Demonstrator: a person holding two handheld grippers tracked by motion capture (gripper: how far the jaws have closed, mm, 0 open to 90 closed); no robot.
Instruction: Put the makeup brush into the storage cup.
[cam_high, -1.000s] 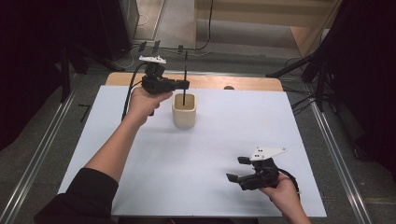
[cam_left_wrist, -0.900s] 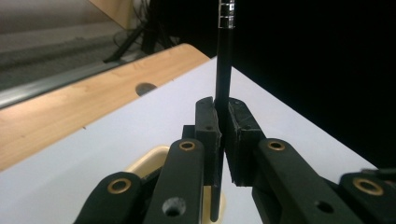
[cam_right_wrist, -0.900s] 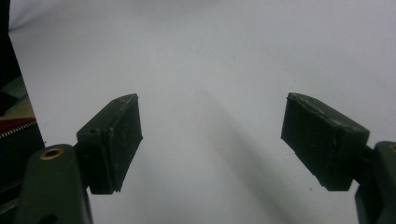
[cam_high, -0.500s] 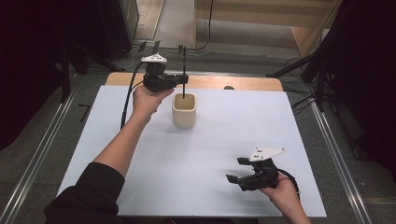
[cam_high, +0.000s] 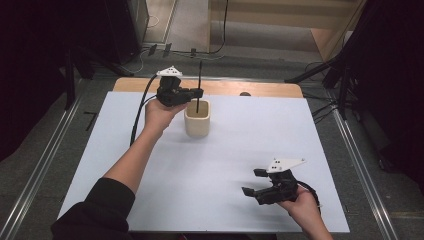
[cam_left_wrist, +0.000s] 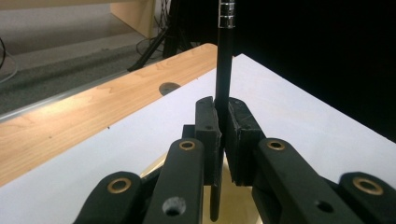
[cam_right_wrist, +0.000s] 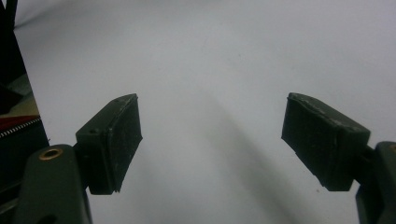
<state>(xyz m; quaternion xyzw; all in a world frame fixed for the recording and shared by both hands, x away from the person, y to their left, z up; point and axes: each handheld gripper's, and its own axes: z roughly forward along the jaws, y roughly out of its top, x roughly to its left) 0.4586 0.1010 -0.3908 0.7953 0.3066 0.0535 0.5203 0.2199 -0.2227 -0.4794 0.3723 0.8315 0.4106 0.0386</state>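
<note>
A cream cup (cam_high: 198, 120) stands upright toward the back of the white table (cam_high: 150, 170). My left gripper (cam_high: 197, 93) hovers just above the cup's rim, shut on a thin black pencil (cam_high: 199, 82) that stands upright with its lower end inside the cup. In the left gripper view the pencil (cam_left_wrist: 224, 60) is pinched between the two pads (cam_left_wrist: 208, 126), its metal band at the top, and the cup (cam_left_wrist: 156, 169) shows below the jaws. My right gripper (cam_high: 254, 182) rests low at the table's front right, open, with nothing between its pads (cam_right_wrist: 112, 140).
A wooden strip (cam_high: 250, 89) with a dark hole runs along the table's far edge. Metal rails (cam_high: 45, 160) flank the table, and cables and dark stands lie on the floor behind.
The left gripper has shifted slightly with the pencil over the cup. The right gripper has stayed still.
</note>
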